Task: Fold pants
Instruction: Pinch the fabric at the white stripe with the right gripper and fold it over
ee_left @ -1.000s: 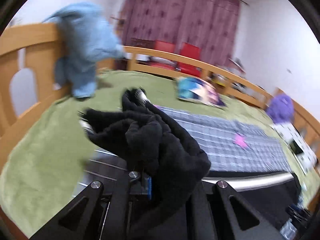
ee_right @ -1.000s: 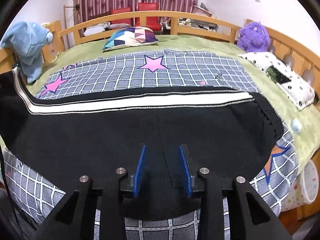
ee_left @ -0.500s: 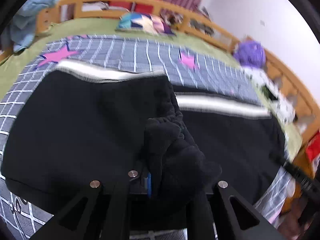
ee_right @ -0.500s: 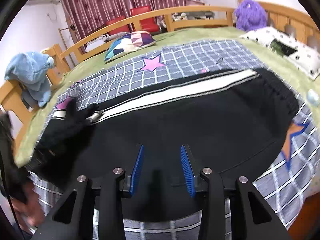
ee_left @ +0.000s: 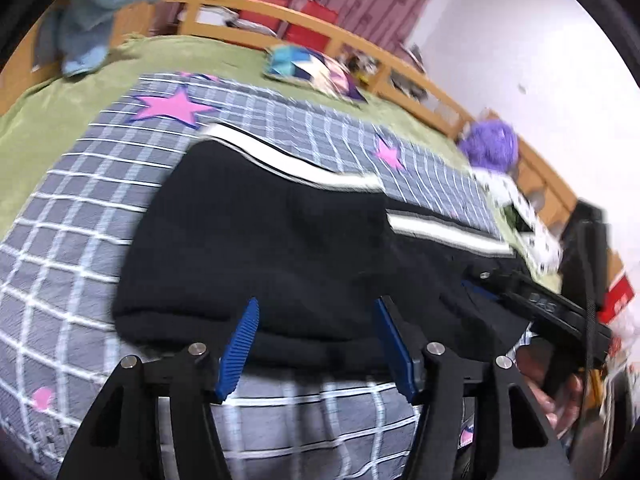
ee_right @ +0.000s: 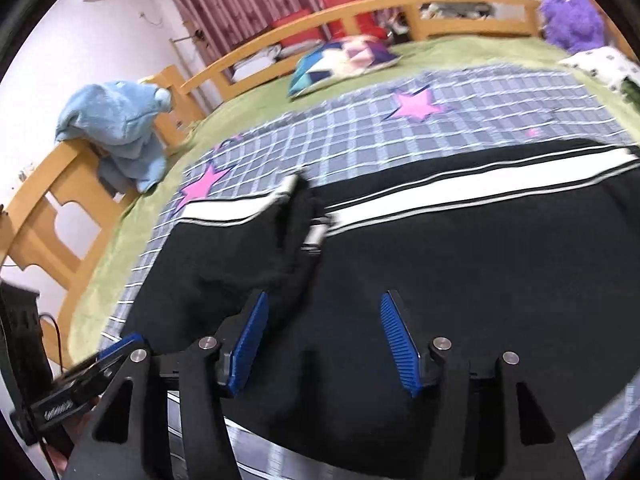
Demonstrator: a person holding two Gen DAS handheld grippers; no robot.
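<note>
Left wrist: your left gripper (ee_left: 316,340) has just been opening and grips nothing; the black track pants (ee_left: 280,248) lie folded over on the checked blanket (ee_left: 72,208).
Right wrist: your right gripper (ee_right: 324,336), also just opening, hangs empty over them; leg end bunched, further folds left.

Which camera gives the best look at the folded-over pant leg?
The right wrist view: the folded-over pant leg lies near frame centre, its white-striped end and crumpled edge visible. The left wrist view shows it as a flat dark mass, blurred, its end less distinct.
</note>
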